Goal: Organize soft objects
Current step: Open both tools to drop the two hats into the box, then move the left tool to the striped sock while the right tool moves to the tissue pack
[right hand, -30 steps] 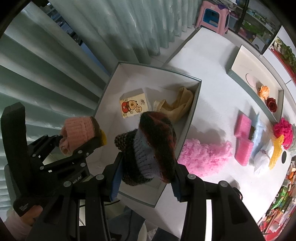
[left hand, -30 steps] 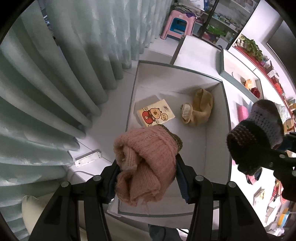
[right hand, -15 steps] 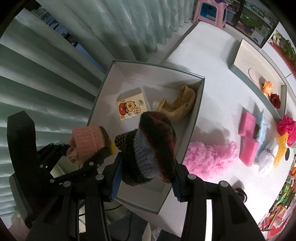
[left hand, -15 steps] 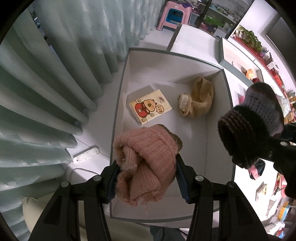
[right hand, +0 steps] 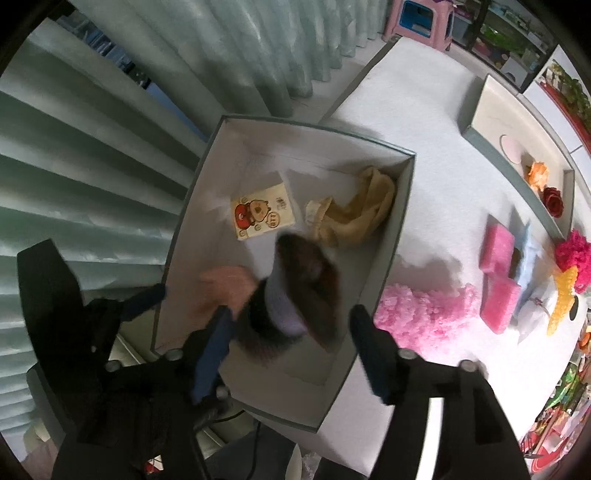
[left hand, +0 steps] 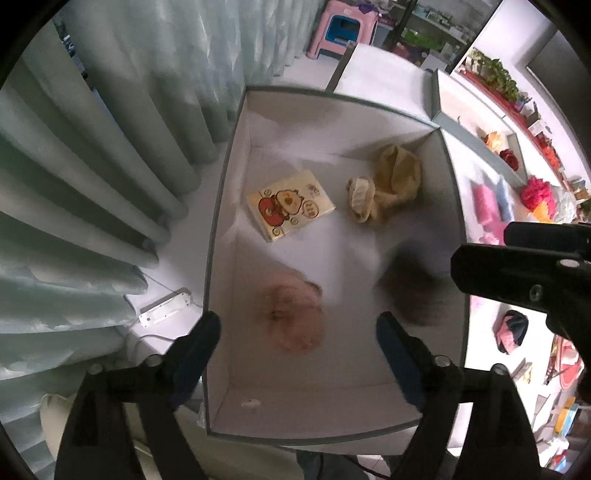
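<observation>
Two blurred knits point(left hand: 291, 317) mid-box point(left hand: 221, 206)

Left tool point(left hand: 298, 325) and right tool point(right hand: 290, 317) — black plastic frames, silver screws, dark blue finger pads.

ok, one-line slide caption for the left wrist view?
Left gripper, fingers just opened, releases a blurred pink knit into the grey box beside a card and yellow cloth.

Pale green curtains point(left hand: 110, 155) hang in folds to my left. A pink stool point(left hand: 343, 27) stands on the white floor beyond my white table point(right hand: 424, 122), with cluttered shelves point(left hand: 424, 33) behind.
</observation>
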### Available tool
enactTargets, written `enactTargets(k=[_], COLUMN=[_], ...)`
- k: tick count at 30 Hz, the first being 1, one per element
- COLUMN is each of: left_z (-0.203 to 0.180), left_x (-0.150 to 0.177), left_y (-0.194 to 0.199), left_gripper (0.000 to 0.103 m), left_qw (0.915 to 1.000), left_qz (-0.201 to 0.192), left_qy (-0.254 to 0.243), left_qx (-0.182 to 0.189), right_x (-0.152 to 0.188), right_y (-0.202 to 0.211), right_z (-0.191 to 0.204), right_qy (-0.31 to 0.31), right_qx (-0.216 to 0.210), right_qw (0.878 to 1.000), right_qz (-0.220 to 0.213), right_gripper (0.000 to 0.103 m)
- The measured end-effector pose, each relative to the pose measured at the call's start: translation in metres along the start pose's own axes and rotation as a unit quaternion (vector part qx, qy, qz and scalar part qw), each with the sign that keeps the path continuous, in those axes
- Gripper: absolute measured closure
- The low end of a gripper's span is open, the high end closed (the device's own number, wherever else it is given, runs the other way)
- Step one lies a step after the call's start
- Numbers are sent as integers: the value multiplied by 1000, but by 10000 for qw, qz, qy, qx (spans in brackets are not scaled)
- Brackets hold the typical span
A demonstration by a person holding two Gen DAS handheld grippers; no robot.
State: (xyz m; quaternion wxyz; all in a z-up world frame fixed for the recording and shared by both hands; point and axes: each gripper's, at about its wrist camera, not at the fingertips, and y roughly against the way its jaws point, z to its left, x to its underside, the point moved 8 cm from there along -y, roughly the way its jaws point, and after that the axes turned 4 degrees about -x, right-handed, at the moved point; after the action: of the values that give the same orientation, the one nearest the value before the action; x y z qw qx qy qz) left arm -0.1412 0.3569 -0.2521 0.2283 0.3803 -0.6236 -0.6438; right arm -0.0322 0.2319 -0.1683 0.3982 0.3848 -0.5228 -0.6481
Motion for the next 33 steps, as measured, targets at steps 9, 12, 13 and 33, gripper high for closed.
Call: enactTargets(k=[9, 12, 13, 33], left_z=[3, -1, -2, -17], left_x=[2, 3, 4, 33], left_y=[10, 14, 15, 2], left_gripper=[0, 0, 0, 0], left_qw=[9997, 9996, 9998, 9957], left_qz=[5, 11, 15, 747], left_qy=[171, 158, 104, -412], left_qx=[146, 229, 172, -355], right_x=[9, 18, 21, 81], right_y=[18, 22, 22, 18], right_z=[-23, -29, -30, -45], right_qy=[-434, -600, -658, -919], right_qx=[-93, -211, -242, -411], right_qw=[9989, 9977, 9972, 9944], right_qz=[-168, -245, -252, -306], right_gripper=[10, 0, 0, 0])
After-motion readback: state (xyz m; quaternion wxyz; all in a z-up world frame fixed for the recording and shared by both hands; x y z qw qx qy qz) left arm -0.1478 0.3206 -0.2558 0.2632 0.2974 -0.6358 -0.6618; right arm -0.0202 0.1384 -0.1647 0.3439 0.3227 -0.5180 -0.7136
